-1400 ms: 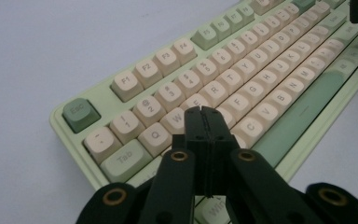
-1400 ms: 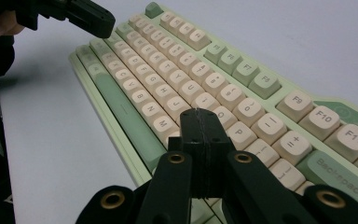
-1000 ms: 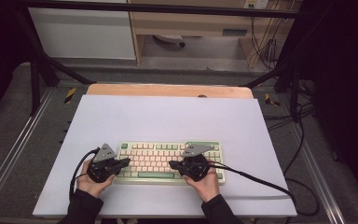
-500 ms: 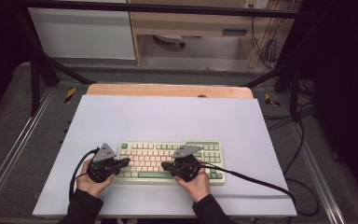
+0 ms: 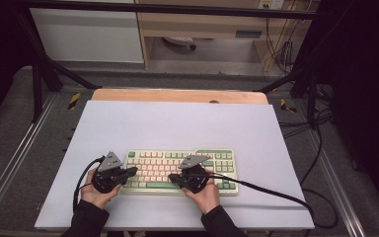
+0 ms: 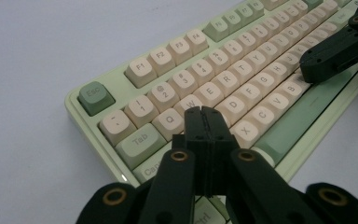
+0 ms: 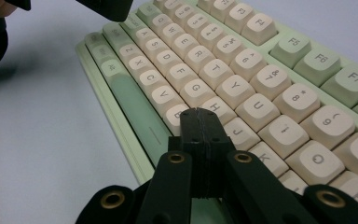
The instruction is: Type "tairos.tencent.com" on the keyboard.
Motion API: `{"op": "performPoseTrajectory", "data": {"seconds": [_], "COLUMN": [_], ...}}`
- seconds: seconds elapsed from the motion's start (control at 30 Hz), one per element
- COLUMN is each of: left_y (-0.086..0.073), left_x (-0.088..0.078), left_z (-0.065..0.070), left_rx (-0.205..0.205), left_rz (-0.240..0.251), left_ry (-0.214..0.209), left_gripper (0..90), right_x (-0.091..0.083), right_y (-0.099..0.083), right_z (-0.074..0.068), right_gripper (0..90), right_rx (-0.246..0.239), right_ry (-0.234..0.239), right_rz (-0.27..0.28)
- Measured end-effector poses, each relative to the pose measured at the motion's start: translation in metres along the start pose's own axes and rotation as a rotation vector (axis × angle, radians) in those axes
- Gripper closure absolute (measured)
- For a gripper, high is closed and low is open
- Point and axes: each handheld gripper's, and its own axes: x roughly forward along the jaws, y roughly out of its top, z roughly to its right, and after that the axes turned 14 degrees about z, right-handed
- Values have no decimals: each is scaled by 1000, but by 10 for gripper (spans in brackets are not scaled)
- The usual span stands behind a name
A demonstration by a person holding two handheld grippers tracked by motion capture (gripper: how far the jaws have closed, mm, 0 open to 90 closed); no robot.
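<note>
White tabletop (image 5: 177, 123), pale green keyboard with cream keycaps (image 5: 177, 168) at near centre. I've got left gripper (image 6: 203, 112) over A/S, right gripper (image 7: 198, 113) over N/H, both jaws closed, empty. Press straight down, one key per tip.
</note>
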Motion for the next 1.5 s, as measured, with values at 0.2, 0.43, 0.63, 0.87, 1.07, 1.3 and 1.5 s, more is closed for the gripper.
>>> {"op": "performPoseTrajectory", "data": {"seconds": [0.2,0.43,0.63,0.87,1.07,1.3,1.5], "left_y": [1,3,5,8,8,9,7], "left_x": [-1,-2,0,7,16,26,30], "left_z": [1,3,8,15,22,31,34], "left_rx": [1,3,7,17,25,39,44], "left_rz": [4,13,12,4,-12,-28,-39], "left_ry": [-3,-10,-23,-37,-56,-80,-84], "left_gripper": [899,899,899,899,899,899,899], "right_x": [-7,-22,-38,-54,-64,-72,-77], "right_y": [6,15,12,8,4,-2,-5], "right_z": [0,5,15,23,28,31,33], "right_gripper": [900,900,900,900,900,900,900], "right_rx": [-14,-27,-10,-6,1,8,15], "right_ry": [-8,-31,-58,-76,-86,-94,-102], "right_rz": [27,41,56,62,62,67,69]}}
